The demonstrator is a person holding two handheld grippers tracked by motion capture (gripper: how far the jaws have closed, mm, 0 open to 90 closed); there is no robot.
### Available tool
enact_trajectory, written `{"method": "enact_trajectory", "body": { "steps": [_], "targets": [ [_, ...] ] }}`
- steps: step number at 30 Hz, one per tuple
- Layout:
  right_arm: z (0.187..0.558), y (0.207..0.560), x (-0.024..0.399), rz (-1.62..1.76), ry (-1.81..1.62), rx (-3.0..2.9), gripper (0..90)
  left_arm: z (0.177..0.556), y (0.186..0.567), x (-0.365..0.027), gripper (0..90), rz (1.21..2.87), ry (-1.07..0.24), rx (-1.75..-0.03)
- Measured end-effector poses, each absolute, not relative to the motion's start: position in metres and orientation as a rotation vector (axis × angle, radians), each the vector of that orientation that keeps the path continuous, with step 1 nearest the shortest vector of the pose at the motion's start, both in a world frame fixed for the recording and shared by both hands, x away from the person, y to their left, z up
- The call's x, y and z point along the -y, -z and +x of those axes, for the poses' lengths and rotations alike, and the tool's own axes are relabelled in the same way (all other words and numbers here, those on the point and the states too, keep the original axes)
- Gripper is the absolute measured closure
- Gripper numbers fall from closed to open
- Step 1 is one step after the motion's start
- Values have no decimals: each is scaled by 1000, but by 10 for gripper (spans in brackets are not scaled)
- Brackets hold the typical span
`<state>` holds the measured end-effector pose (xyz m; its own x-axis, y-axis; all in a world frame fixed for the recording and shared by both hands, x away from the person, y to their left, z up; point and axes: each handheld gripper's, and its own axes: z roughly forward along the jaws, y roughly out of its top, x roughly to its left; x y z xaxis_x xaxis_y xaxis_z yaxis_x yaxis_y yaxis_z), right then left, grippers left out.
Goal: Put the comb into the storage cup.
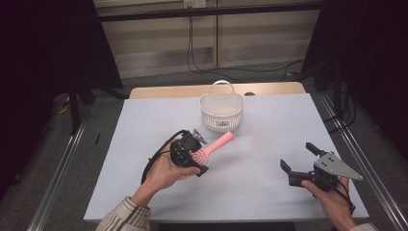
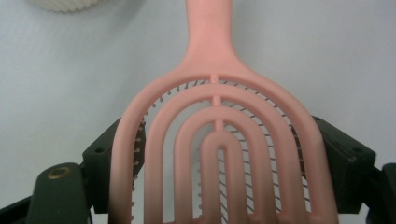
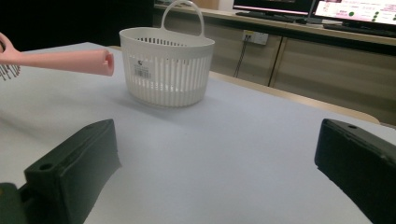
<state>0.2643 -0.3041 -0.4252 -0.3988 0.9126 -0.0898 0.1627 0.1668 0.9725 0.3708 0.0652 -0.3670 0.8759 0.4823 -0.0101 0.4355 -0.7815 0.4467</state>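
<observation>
Clamped across the head of the pink hairbrush (image 1: 214, 148), my left claw (image 1: 192, 156) sits over the middle of the pale grey table cover (image 1: 144, 130) in the high view, the brush handle pointing up toward the white basket (image 1: 221, 111). My right claw (image 1: 300, 159) rests near the cover's right edge, jaws spread with nothing between them. A strip of wooden tabletop (image 1: 168, 91) shows beyond the cover, then grey floor, black frame posts at the sides and cables trailing down a pale panelled wall.

Looking along my left claw (image 2: 219, 154), the hairbrush (image 2: 219, 140) has its looped ribs and wire bristles held between the two black jaws, which press its outer edges; the grey cover lies beneath, and the basket's rim (image 2: 65, 4) peeks in at top left.

From my right claw (image 3: 215, 158), the jaws stand wide apart over bare cover. Ahead the basket (image 3: 166, 65) stands upright, the brush handle (image 3: 70, 60) held off the surface just left of it. Behind run wooden cabinets and lit monitors (image 3: 355, 9).
</observation>
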Motion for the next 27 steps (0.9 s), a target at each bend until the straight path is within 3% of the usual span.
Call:
{"method": "enact_trajectory", "body": {
  "steps": [27],
  "targets": [
    [283,410,234,623,-1169,-1935,3,362,367,-51,199,2644,-99,-568]
  ]
}}
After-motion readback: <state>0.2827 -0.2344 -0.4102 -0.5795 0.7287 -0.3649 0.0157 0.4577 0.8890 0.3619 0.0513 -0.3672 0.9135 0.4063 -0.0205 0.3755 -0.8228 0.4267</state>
